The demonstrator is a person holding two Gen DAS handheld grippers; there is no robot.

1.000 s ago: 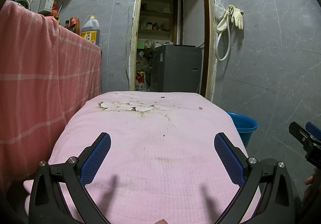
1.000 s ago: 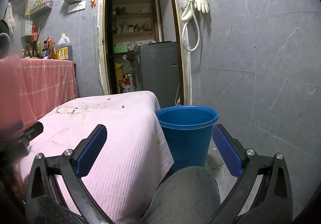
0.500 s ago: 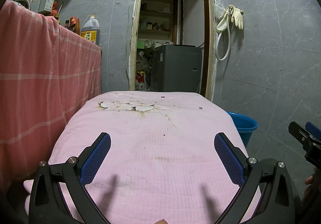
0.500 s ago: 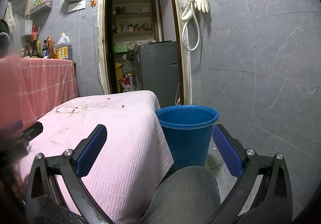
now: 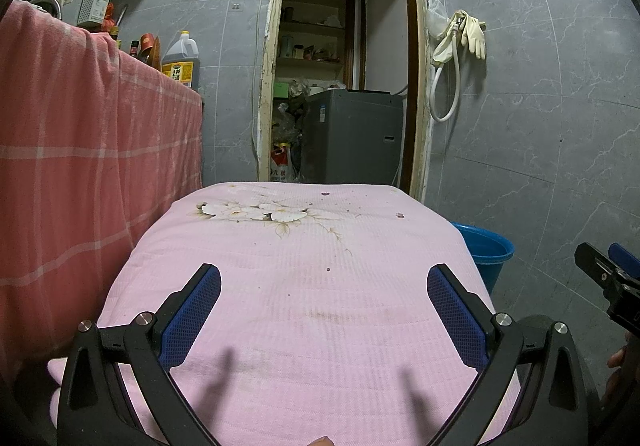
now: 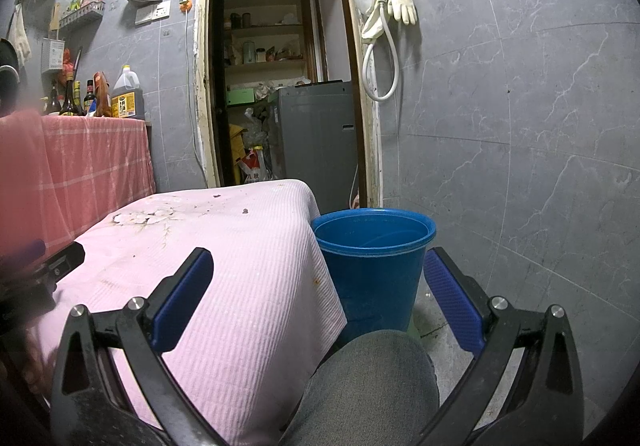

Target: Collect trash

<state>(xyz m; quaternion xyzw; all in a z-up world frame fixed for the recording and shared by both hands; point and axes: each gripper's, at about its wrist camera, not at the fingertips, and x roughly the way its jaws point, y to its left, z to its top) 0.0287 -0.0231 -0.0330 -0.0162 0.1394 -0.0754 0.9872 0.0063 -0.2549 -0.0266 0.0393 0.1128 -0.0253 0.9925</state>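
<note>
A low table under a pink cloth (image 5: 320, 286) fills the middle of the left wrist view. Small dark scraps lie on it: one far right (image 5: 399, 215), one at the far edge (image 5: 325, 194), a tiny one mid-cloth (image 5: 329, 269). My left gripper (image 5: 324, 278) hovers open over the near half of the cloth, holding nothing. A blue bucket (image 6: 372, 258) stands on the floor at the table's right side. My right gripper (image 6: 318, 266) is open and empty, spanning the table's right edge and the bucket. The scraps (image 6: 245, 211) also show in the right wrist view.
A taller counter draped in red checked cloth (image 5: 80, 166) stands to the left, with bottles (image 6: 124, 94) on it. A doorway (image 5: 344, 86) with a grey appliance lies beyond the table. Grey tiled wall runs on the right. A person's knee (image 6: 372, 378) sits under the right gripper.
</note>
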